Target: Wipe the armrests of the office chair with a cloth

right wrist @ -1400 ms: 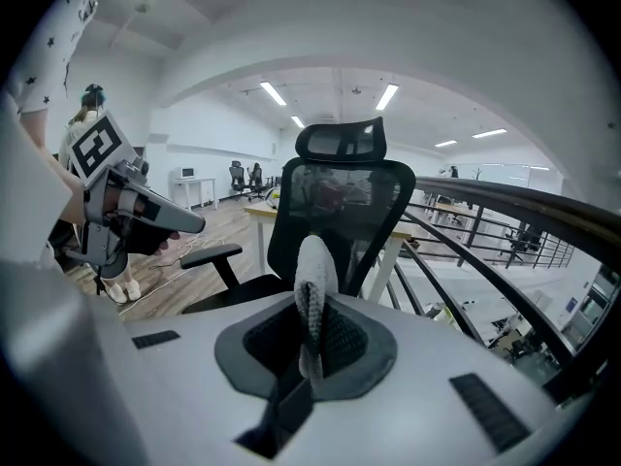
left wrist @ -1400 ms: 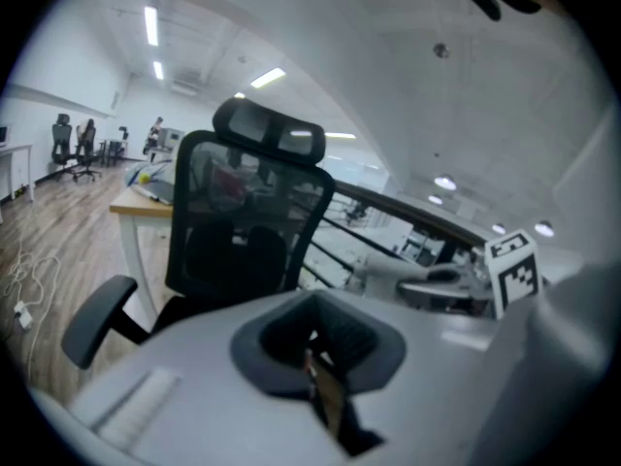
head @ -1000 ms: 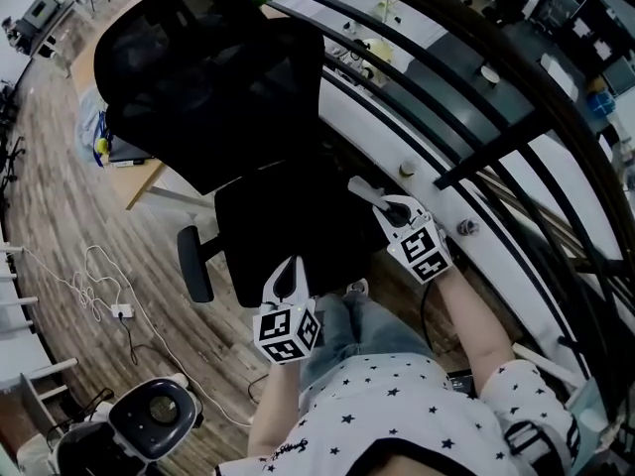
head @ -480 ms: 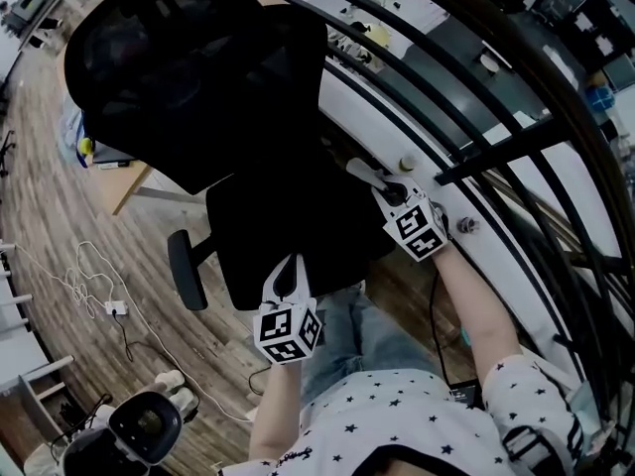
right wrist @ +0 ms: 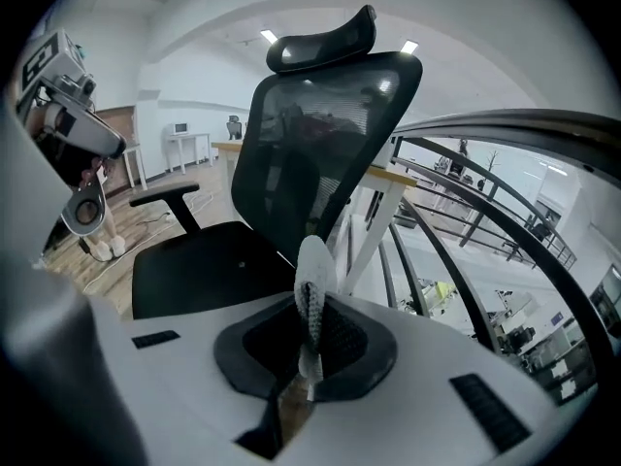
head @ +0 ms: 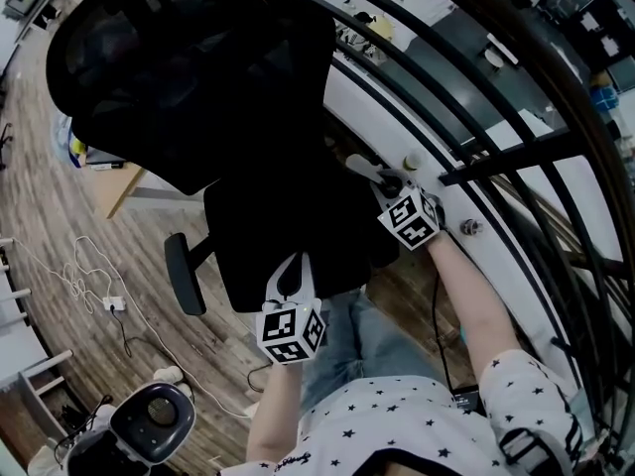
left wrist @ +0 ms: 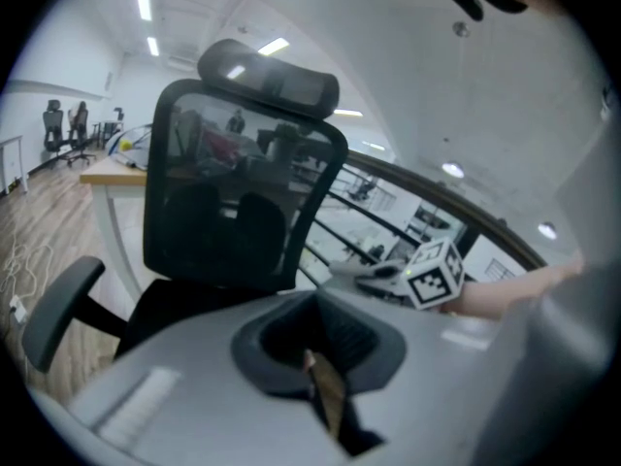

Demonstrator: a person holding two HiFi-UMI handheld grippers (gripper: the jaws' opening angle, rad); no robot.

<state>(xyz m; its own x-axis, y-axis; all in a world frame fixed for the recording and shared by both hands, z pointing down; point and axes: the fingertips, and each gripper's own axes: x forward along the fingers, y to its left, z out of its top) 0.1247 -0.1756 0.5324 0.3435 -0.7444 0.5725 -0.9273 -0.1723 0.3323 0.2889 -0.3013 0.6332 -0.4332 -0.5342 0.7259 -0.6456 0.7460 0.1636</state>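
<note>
The black office chair (head: 198, 77) with a mesh back stands just in front of me. Its left armrest (head: 184, 274) juts out over the floor; I cannot make out the right armrest. My right gripper (head: 359, 165) is at the right side of the seat (head: 288, 226), next to the railing. In the right gripper view it (right wrist: 306, 343) is shut on a white cloth (right wrist: 312, 280) that stands up between the jaws. My left gripper (head: 290, 271) hovers at the seat's near edge, jaws together and holding nothing, as the left gripper view (left wrist: 315, 343) also shows.
A black railing (head: 476, 97) with a white ledge (head: 496, 256) runs close along the right. A wooden desk (head: 124, 191) stands behind the chair. A cable and power strip (head: 114, 305) lie on the wood floor, and a round machine (head: 149, 419) sits at the bottom left.
The chair has shifted up and left in view. My right gripper has crept slightly up and left with the cloth. The left gripper has barely moved.
</note>
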